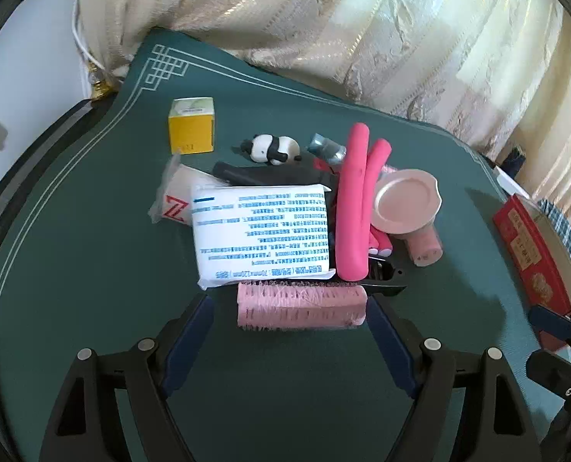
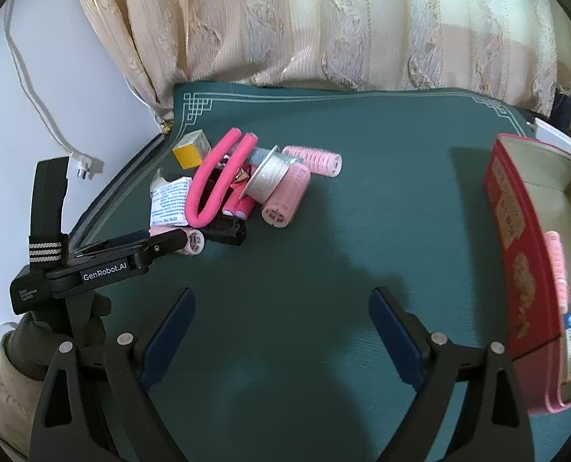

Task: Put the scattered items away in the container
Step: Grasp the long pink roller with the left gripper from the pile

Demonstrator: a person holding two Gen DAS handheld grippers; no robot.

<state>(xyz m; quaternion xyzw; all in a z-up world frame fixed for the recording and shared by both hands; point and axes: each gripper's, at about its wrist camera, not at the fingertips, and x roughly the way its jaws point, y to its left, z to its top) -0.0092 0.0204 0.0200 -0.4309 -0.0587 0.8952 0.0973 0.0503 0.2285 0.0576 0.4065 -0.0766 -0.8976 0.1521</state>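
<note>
Right wrist view: left gripper (image 2: 177,236) reads "GenRobot.AI", jaws apart around roller (image 1: 300,307); right gripper (image 2: 281,331) apart, empty; box (image 2: 516,269) cut off.

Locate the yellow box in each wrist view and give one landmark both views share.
Left wrist: yellow box upper left of centre, beyond the pile, left of the panda.
Right wrist: yellow box upper left, at the pile's far-left end, near the mat corner.
Shared landmark: the bent pink foam roller.
</note>
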